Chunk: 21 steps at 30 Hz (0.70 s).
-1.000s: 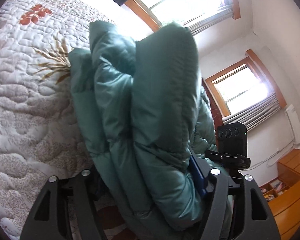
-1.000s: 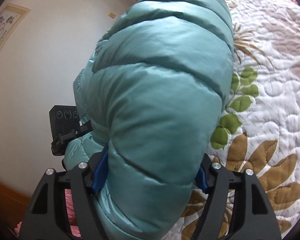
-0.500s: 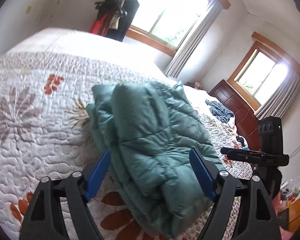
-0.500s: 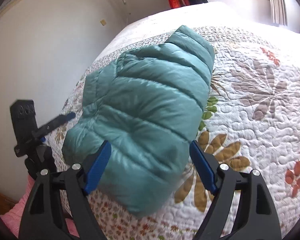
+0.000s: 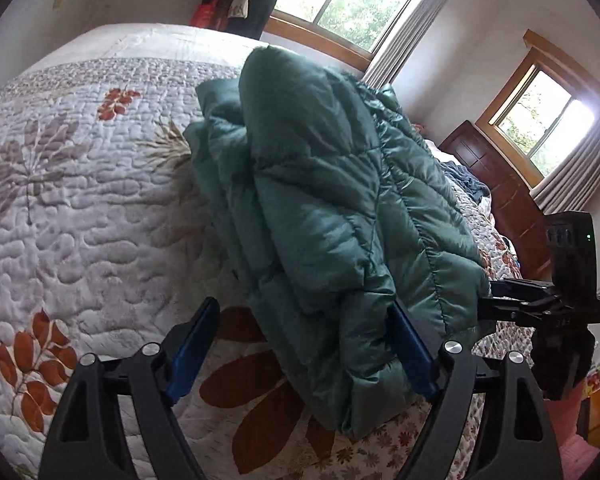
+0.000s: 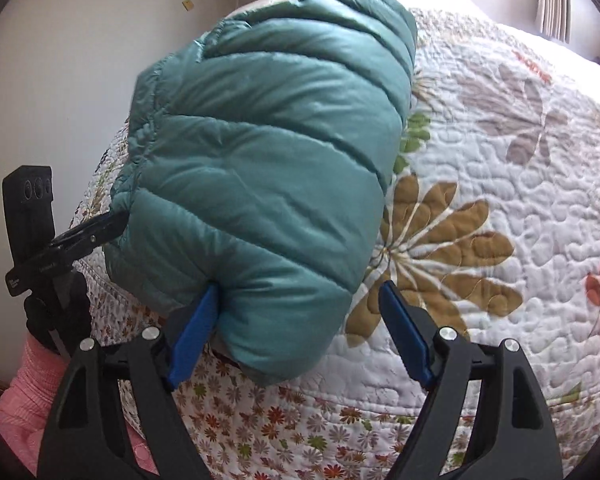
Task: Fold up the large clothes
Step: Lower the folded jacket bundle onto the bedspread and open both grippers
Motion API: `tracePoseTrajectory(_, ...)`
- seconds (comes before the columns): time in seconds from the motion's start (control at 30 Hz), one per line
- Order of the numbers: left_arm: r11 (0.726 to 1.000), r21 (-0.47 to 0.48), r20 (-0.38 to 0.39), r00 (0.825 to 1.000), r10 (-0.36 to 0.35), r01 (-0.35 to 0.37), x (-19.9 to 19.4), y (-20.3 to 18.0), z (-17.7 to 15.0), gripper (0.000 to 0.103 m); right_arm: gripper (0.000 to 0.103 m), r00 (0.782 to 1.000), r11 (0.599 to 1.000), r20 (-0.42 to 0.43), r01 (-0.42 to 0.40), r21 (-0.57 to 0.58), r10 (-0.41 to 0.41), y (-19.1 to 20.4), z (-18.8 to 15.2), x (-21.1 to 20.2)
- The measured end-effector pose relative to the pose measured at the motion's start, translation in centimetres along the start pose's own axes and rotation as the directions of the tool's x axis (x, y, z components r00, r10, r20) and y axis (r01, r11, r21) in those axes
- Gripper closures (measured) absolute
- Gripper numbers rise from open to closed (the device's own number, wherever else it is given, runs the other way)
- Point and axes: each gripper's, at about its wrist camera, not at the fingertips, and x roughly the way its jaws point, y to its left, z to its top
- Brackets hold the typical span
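A folded teal down jacket (image 6: 256, 168) is seen lying on the quilted bed (image 6: 500, 208), near its edge. Both the left hand-held gripper (image 5: 304, 356) and the right hand-held gripper (image 6: 296, 332) are held wide open around its near end, nothing gripped. The jacket is judged light, soft, springy and slippery; it is best pinched deep at a thick folded edge.
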Motion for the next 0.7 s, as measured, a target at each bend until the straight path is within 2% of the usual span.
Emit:
tracePoseTrajectory(0.2, 1.0, -0.029, -0.014, 1.0, -0.012, 0.011, 0.4, 0.8, -1.1, 0.017, 0.023, 1.0, 1.0, -0.019, -0.01, 0.011, 0.01, -0.4, -0.7, 1.1)
tracePoseTrajectory(0.37, 0.998, -0.058, 0.013, 1.0, 0.001, 0.0, -1.7, 0.8, -0.2, 0.018, 0.023, 0.999, 1.0, 0.037, -0.002, -0.001, 0.003, -0.1, -0.8, -0.9)
tracePoseTrajectory(0.53, 0.997, -0.075, 0.101, 0.995, 0.019, -0.011, -4.0, 0.5, 3.2, 0.018, 0.023, 0.994, 1.0, 0.106, 0.012, -0.002, -0.011, 0.1, -0.3, -3.5)
tracePoseTrajectory(0.7, 0.994, -0.095, 0.155, 0.986, 0.06, -0.046, -3.2, 0.5, 8.4, 0.018, 0.023, 0.992, 1.0, 0.128, 0.009, 0.016, -0.011, -0.1, 0.4, -3.9)
